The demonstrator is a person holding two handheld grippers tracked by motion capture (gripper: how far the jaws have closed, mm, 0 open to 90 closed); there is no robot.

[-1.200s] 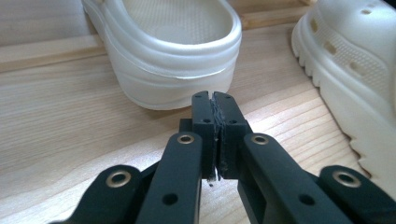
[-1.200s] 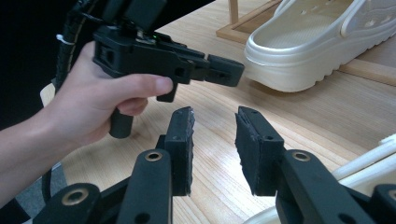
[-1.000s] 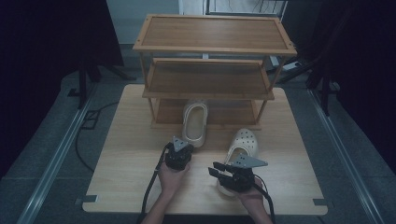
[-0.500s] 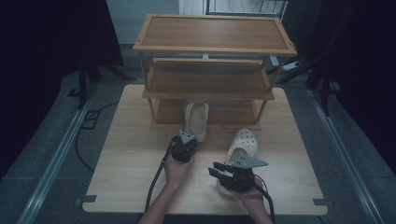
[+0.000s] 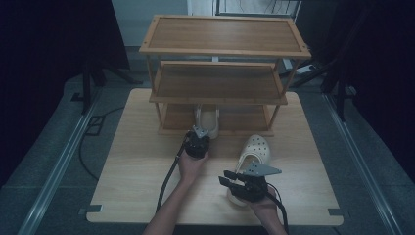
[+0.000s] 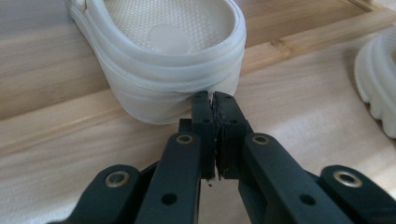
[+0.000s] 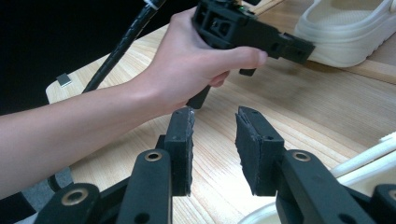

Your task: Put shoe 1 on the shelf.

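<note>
so the left gripper [image 5: 199, 137] has its jaws pressed together with nothing between them, tips right at the heel of the clog [image 6: 163, 56] that sits half under the rack [image 5: 222, 51], on its bottom shelf. the second clog [image 5: 254, 152] lies on the table [image 5: 137, 166] out in front of the rack, toward the right, and the right gripper [image 5: 235, 183] hovers just beside its near end with jaws parted, holding nothing. in the way: the rack's front legs stand on either side of the shelved clog, and the middle shelf hangs low over it. open room is mostly the left half of the table, plus a strip along the near edge. count: two clogs, two grippers, one rack with three shelves.
</note>
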